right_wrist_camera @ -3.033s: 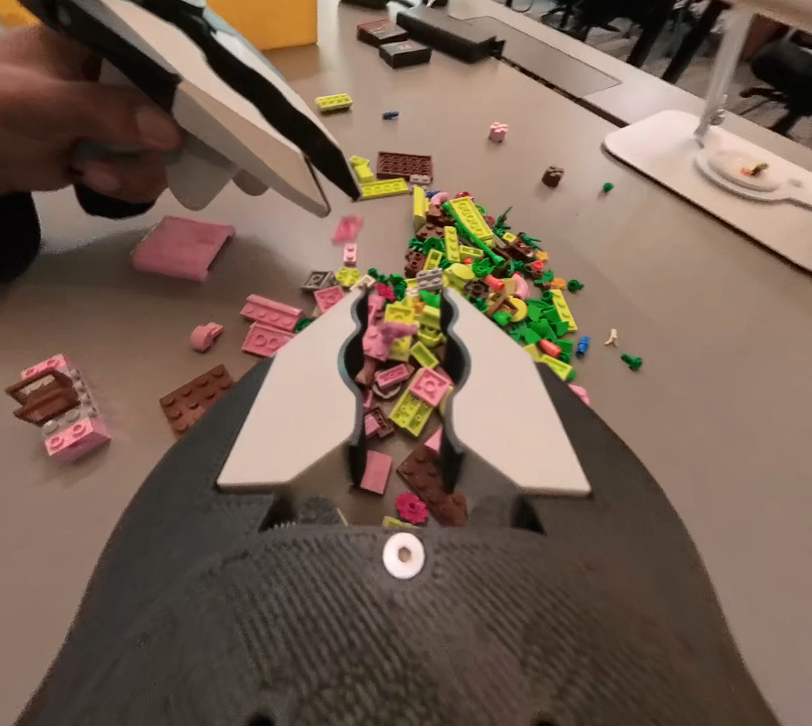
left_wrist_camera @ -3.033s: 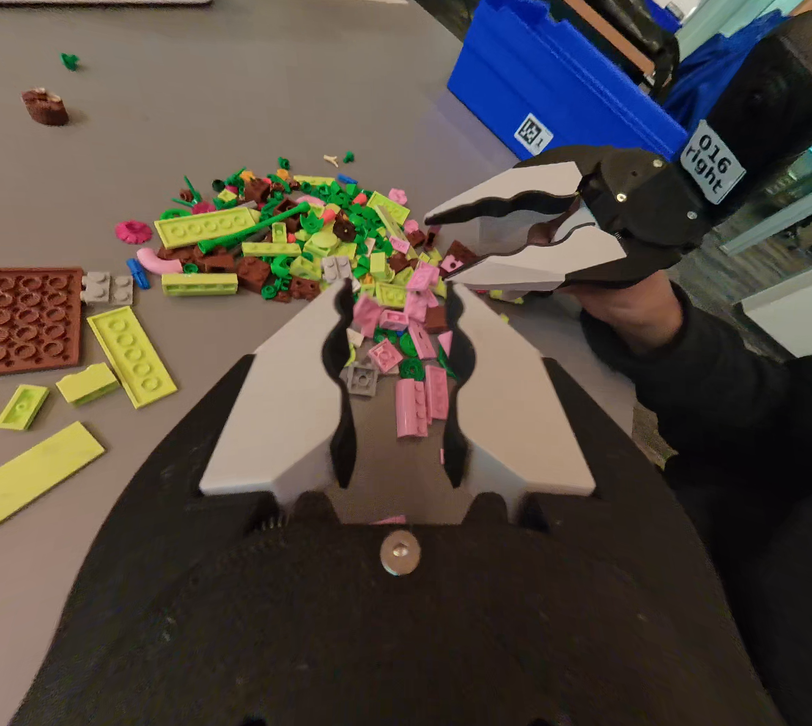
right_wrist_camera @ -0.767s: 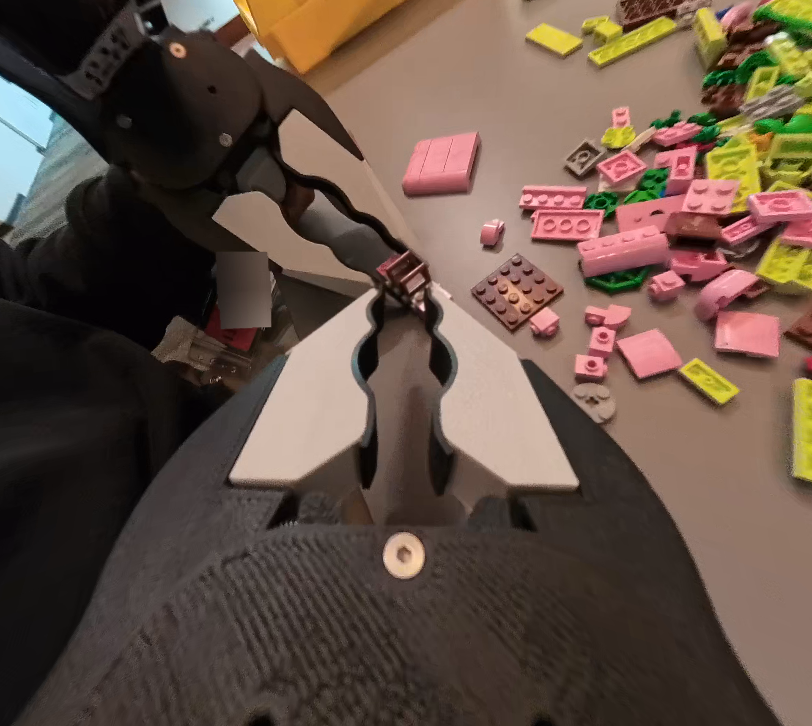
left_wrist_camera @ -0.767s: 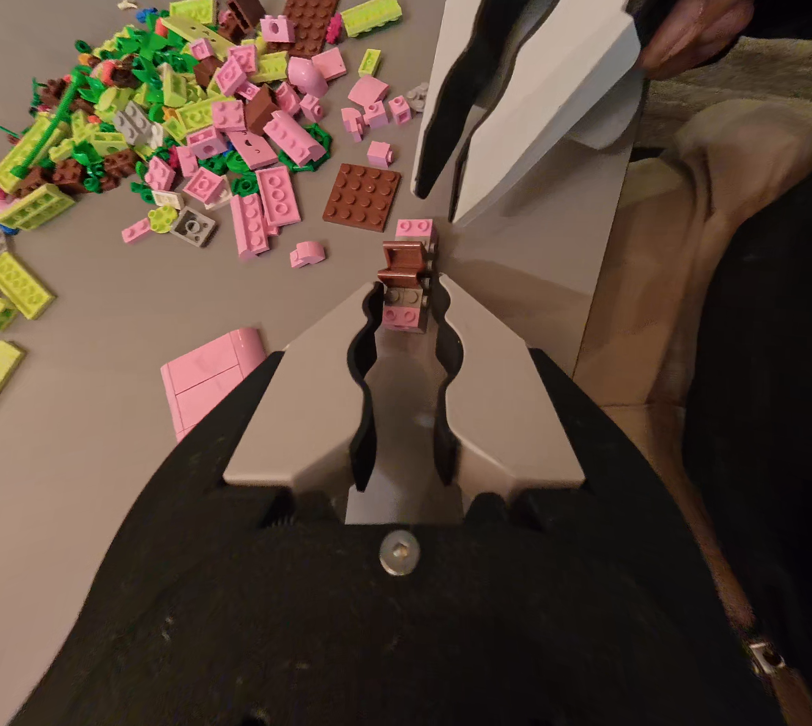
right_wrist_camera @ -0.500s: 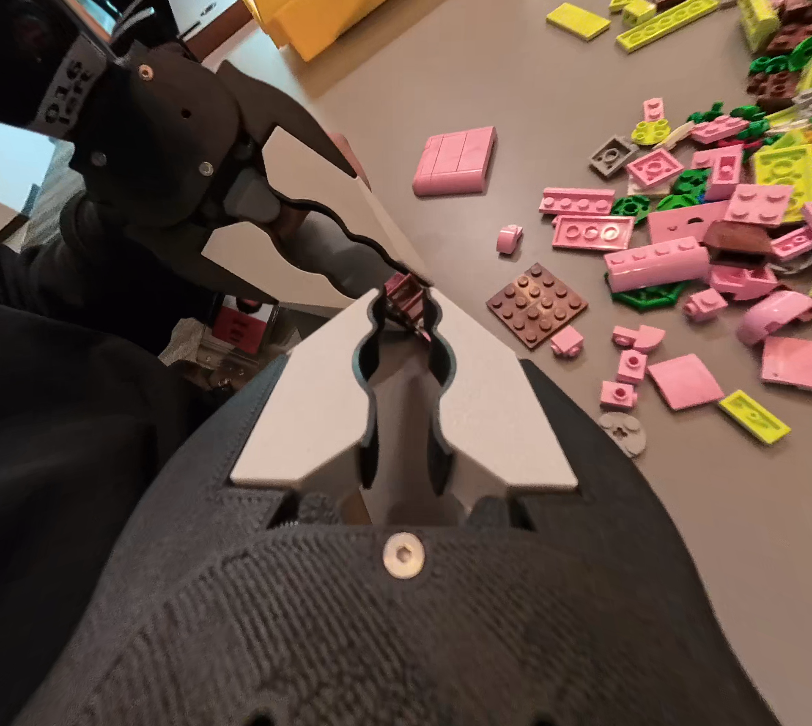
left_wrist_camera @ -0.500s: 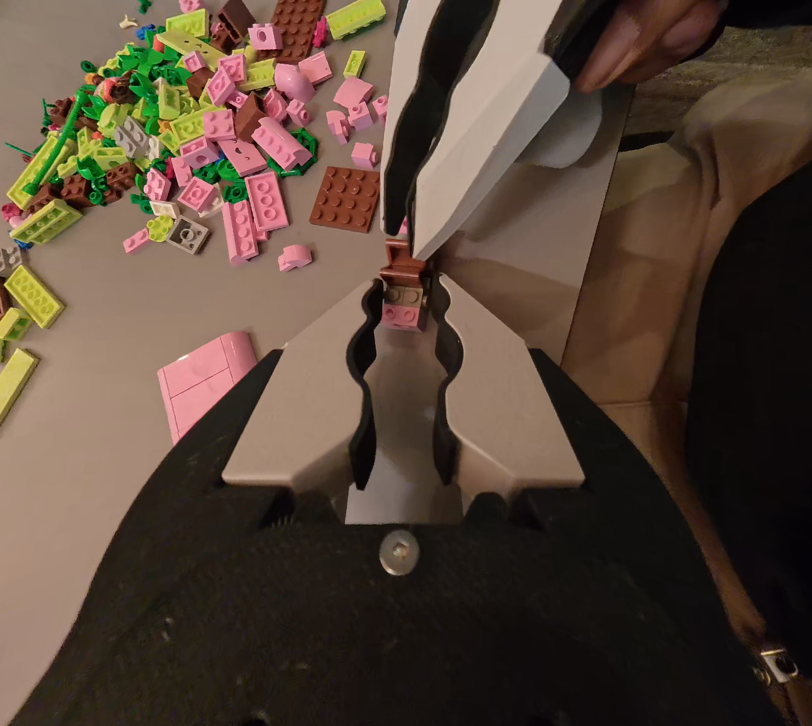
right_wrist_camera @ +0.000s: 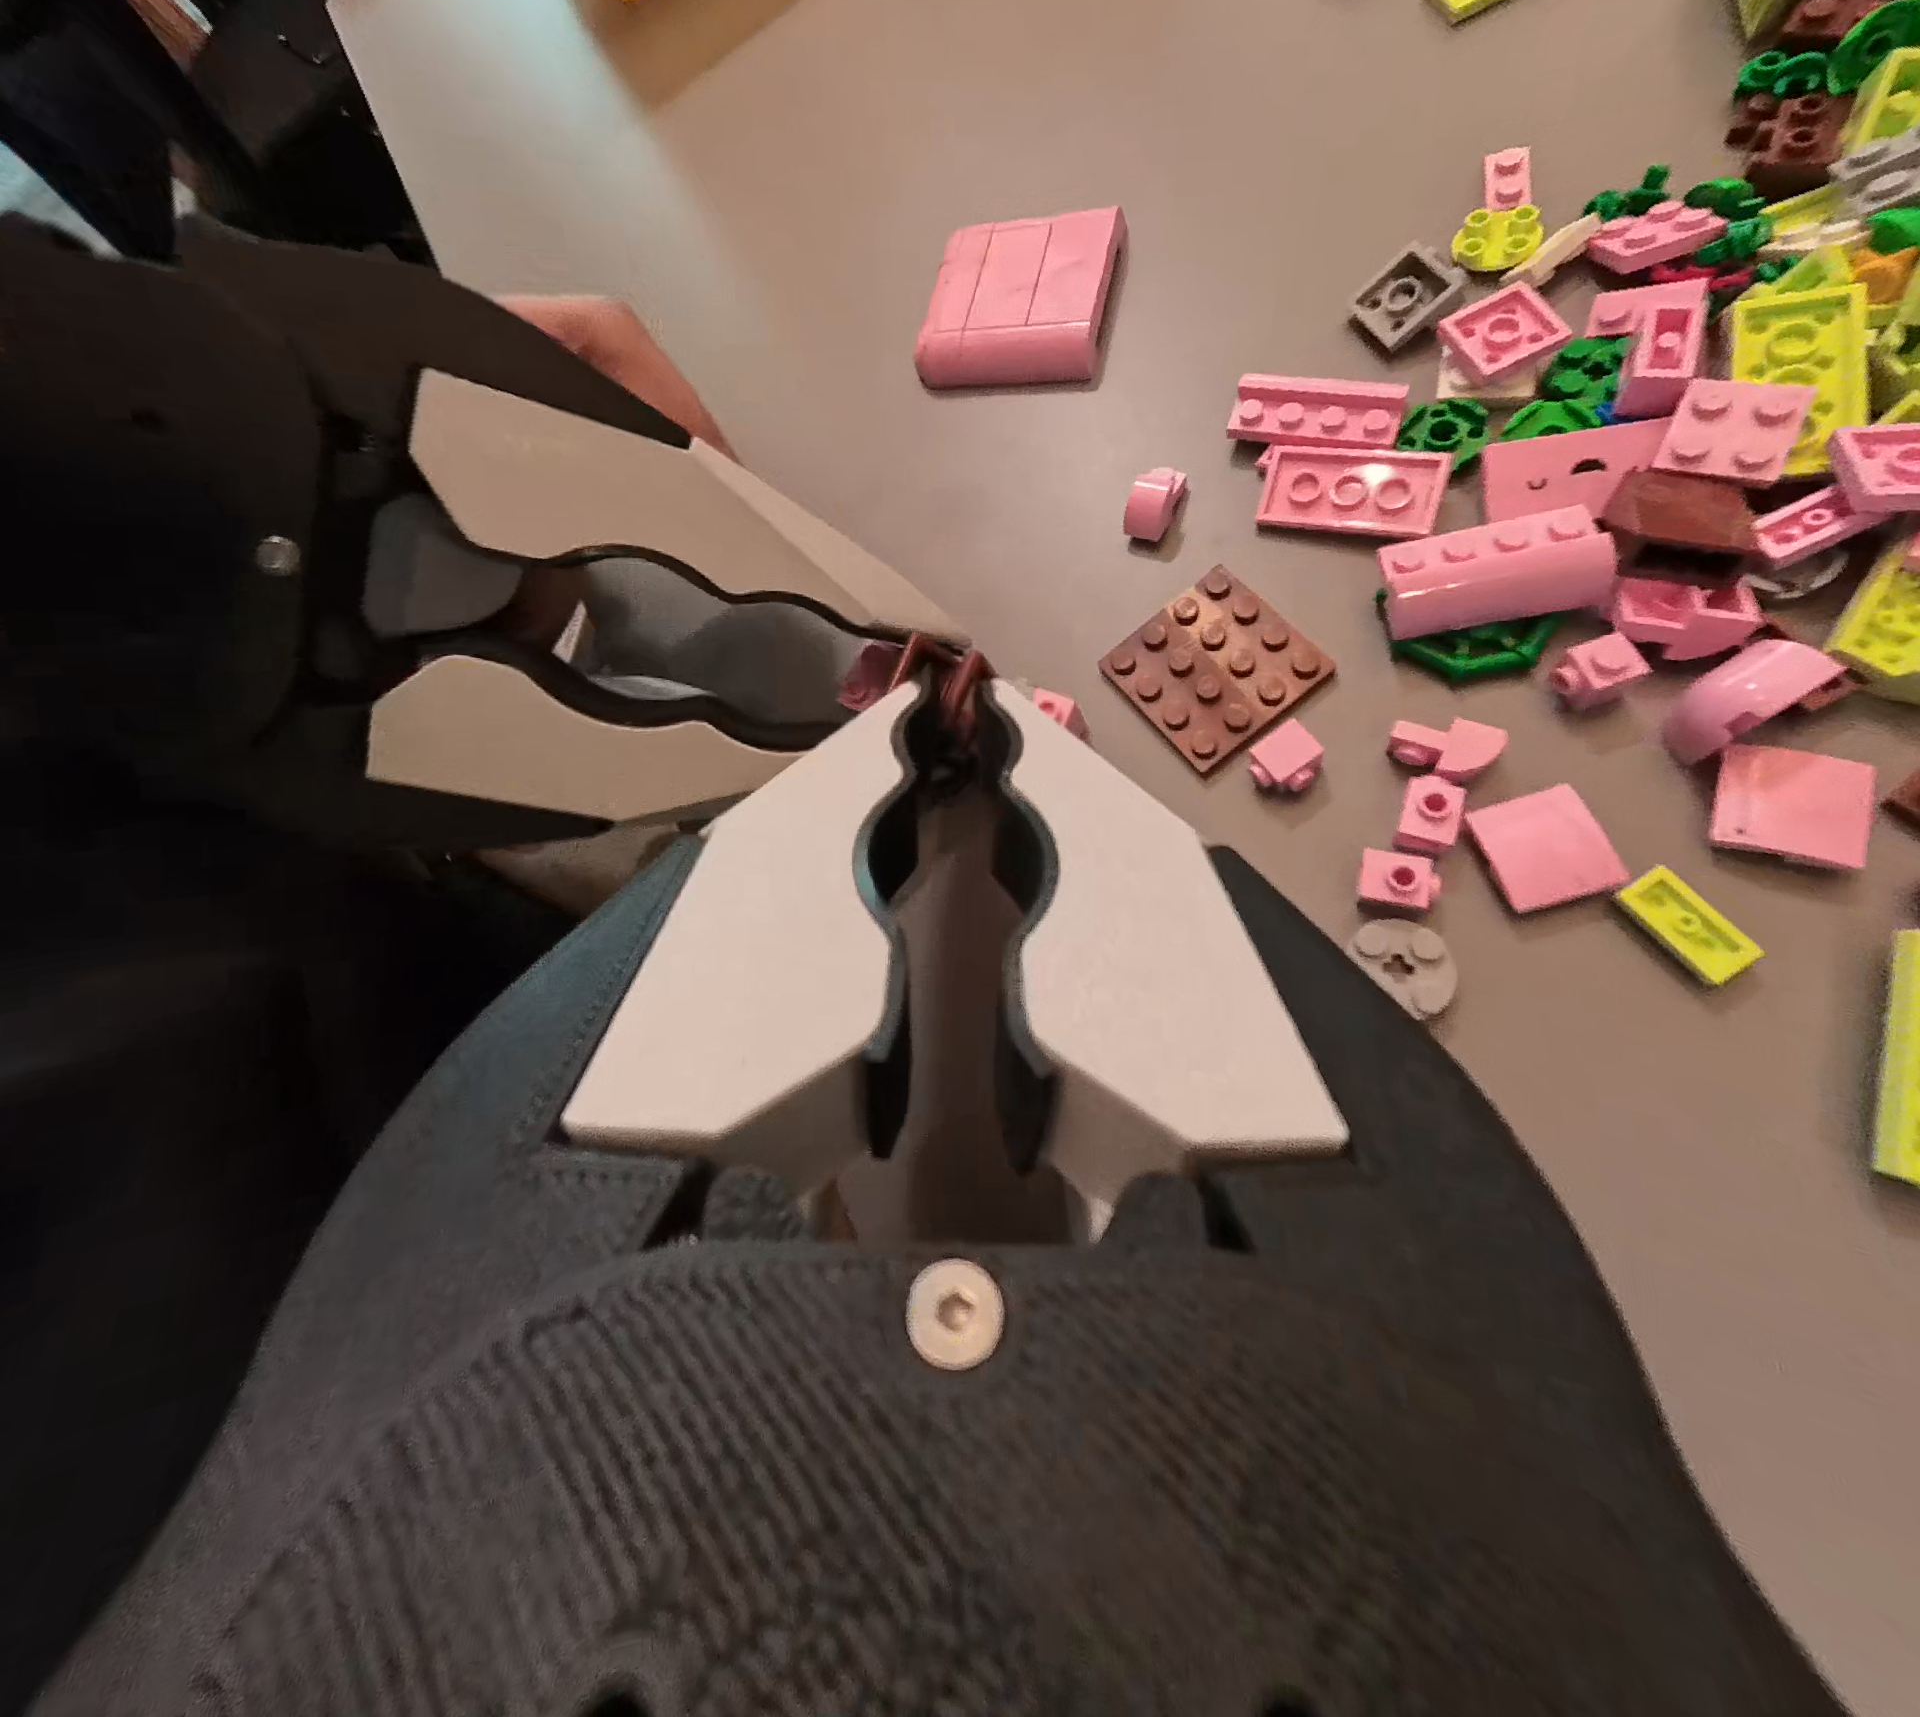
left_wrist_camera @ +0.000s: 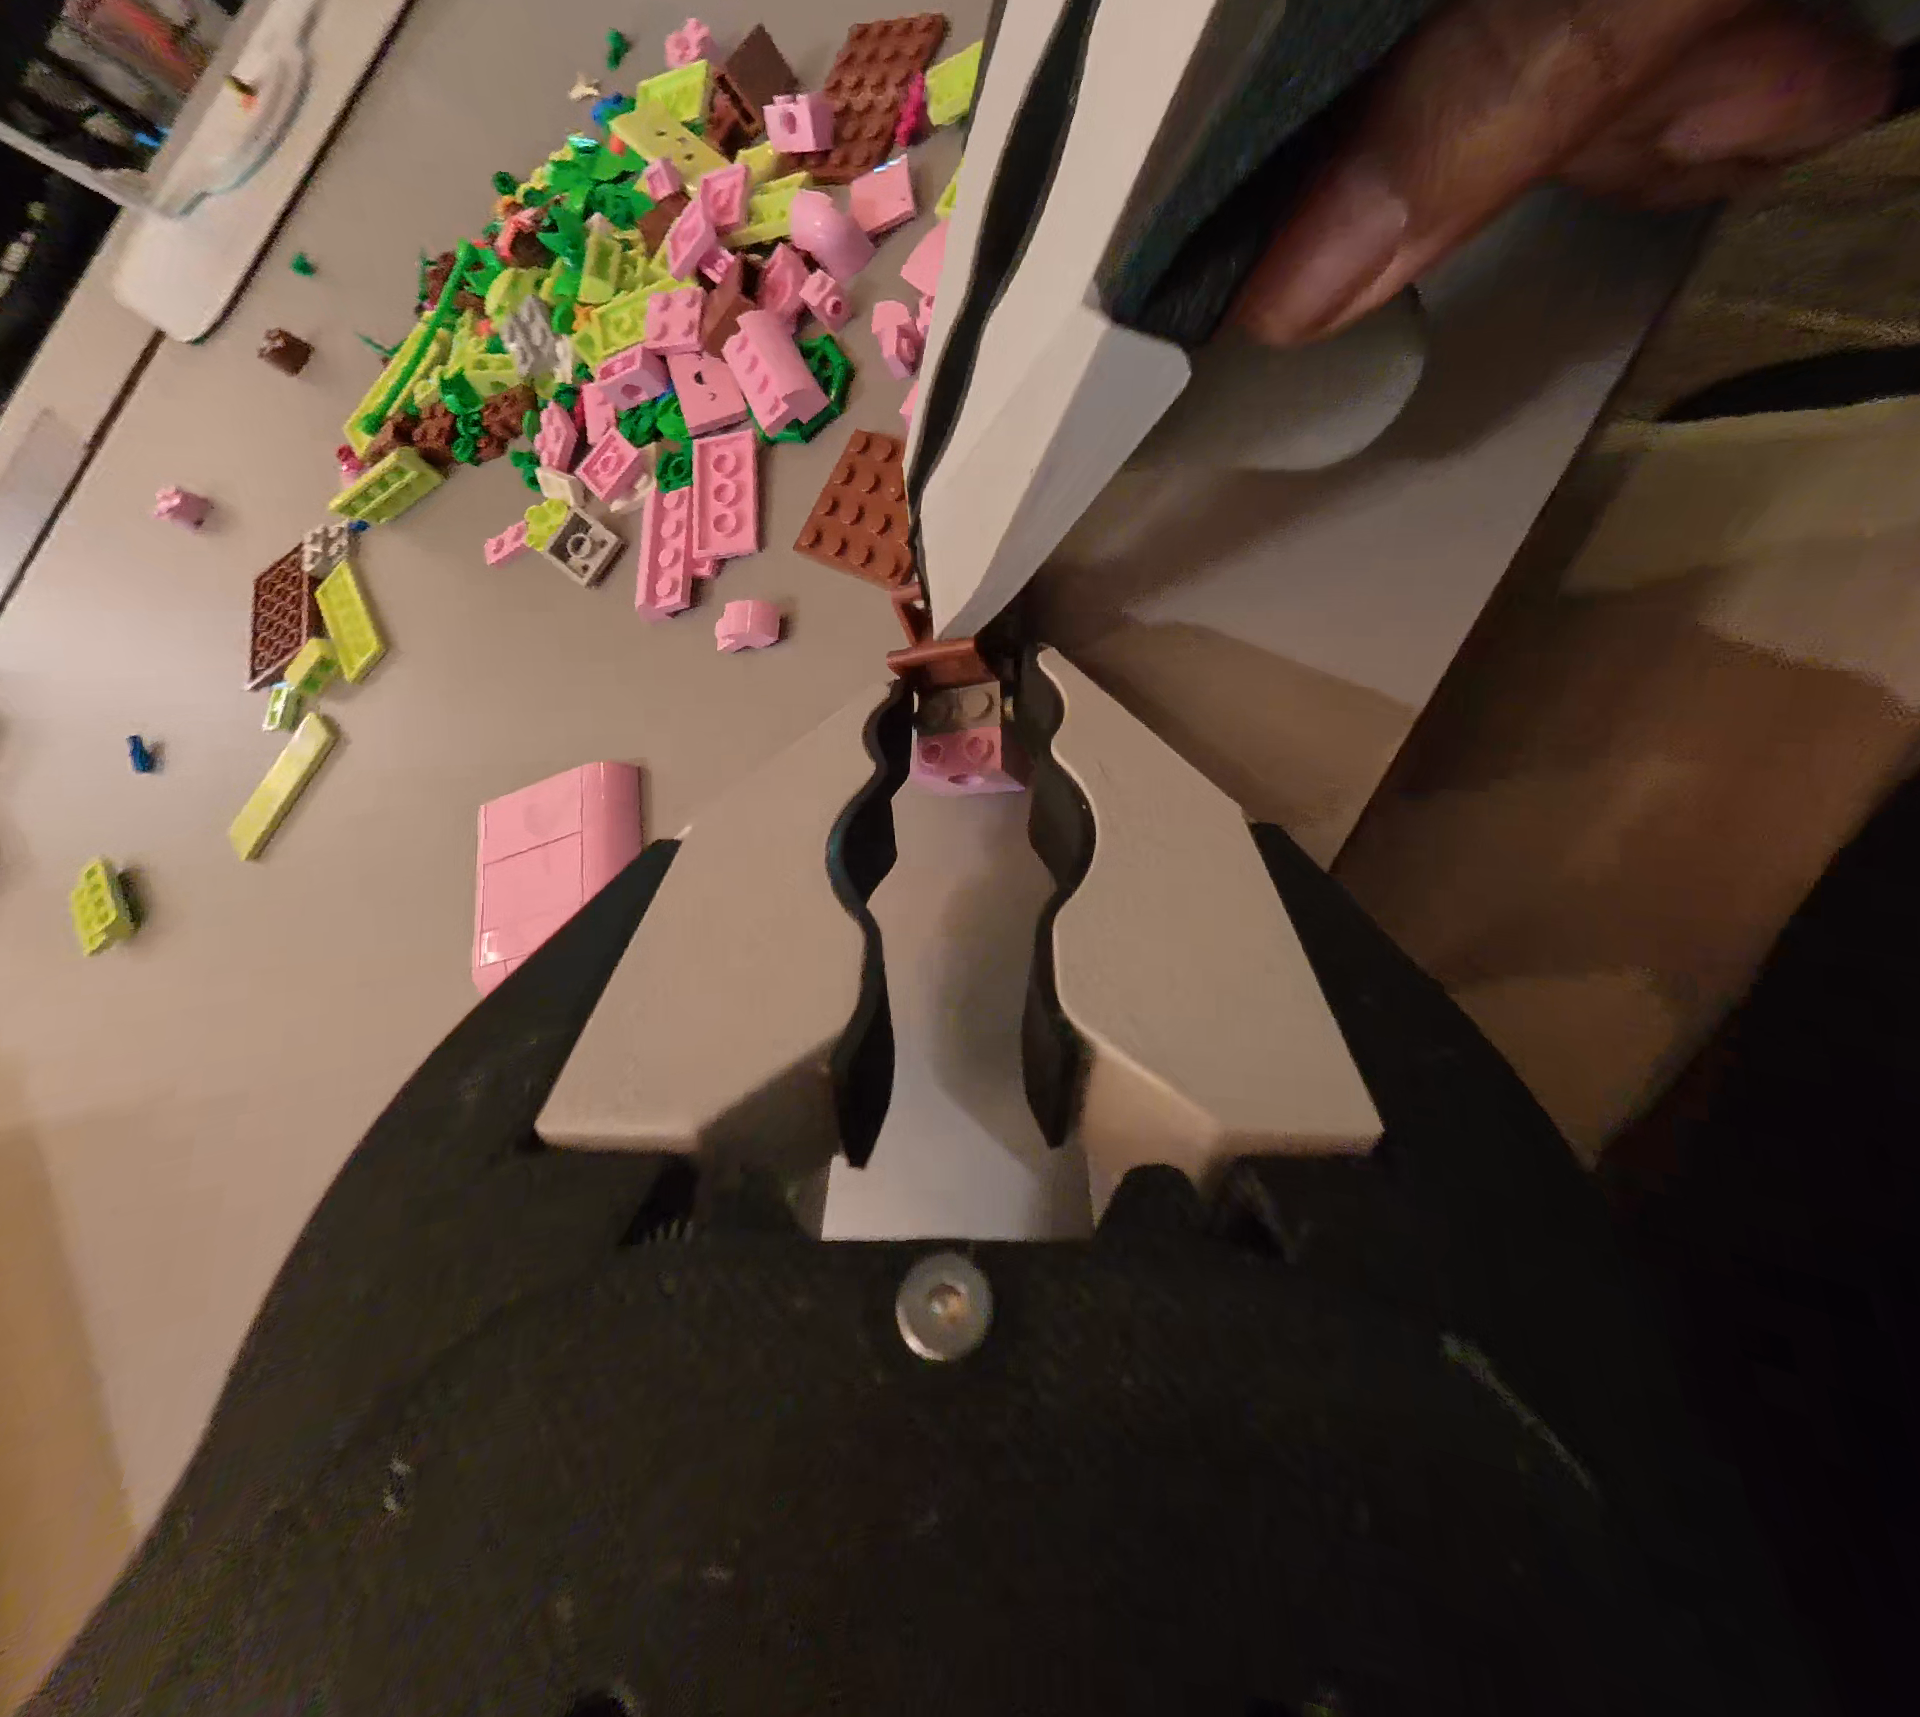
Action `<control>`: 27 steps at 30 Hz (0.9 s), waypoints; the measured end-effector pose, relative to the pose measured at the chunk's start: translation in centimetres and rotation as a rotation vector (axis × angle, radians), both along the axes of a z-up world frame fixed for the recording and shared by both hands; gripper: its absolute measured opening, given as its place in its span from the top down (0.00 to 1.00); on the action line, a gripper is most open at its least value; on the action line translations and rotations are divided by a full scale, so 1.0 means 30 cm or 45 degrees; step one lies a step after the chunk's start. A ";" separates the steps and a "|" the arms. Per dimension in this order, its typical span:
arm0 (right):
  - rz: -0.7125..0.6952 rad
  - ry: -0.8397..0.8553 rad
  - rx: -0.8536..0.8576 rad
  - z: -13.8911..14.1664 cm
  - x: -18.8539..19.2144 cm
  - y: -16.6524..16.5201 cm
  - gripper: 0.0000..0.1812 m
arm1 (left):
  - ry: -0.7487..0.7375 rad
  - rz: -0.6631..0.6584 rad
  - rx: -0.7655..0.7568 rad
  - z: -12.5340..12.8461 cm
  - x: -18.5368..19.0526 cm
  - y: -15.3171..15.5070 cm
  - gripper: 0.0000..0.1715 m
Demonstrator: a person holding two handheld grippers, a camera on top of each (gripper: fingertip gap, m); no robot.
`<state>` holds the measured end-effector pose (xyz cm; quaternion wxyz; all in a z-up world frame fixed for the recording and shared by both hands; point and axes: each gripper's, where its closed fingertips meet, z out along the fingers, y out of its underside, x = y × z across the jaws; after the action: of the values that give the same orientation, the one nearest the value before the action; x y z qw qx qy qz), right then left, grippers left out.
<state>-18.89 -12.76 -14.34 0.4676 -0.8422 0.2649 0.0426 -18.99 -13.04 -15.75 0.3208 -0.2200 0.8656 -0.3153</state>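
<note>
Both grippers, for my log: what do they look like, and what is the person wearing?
The left gripper and right gripper match: black ribbed printed bodies, a silver screw at centre, and pale grey wedge-shaped jaws lined with wavy black pads. The left gripper's body also shows small silver screws in the right wrist view. The person wears a dark sleeve. No cables show.

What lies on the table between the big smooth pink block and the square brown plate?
In the right wrist view, one small curved pink piece lies between the smooth pink block and the square brown plate; the grey table around it is bare.
</note>
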 end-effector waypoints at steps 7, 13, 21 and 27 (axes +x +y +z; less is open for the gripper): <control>0.014 0.013 0.018 0.003 0.000 0.010 1.00 | -0.048 0.024 -0.043 0.016 0.011 -0.012 0.81; 0.022 -0.044 0.000 0.000 0.002 0.027 1.00 | 0.015 0.085 -0.078 0.005 0.024 0.004 0.89; 0.025 -0.040 0.013 0.009 0.005 0.028 1.00 | -0.050 0.093 -0.060 0.013 0.022 0.007 0.89; 0.025 -0.048 0.018 0.008 0.007 0.031 1.00 | 0.011 0.094 -0.074 0.003 0.020 0.013 0.89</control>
<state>-18.69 -11.82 -14.10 0.4779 -0.8422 0.2473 0.0334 -18.39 -12.66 -15.66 0.3218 -0.2625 0.8488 -0.3272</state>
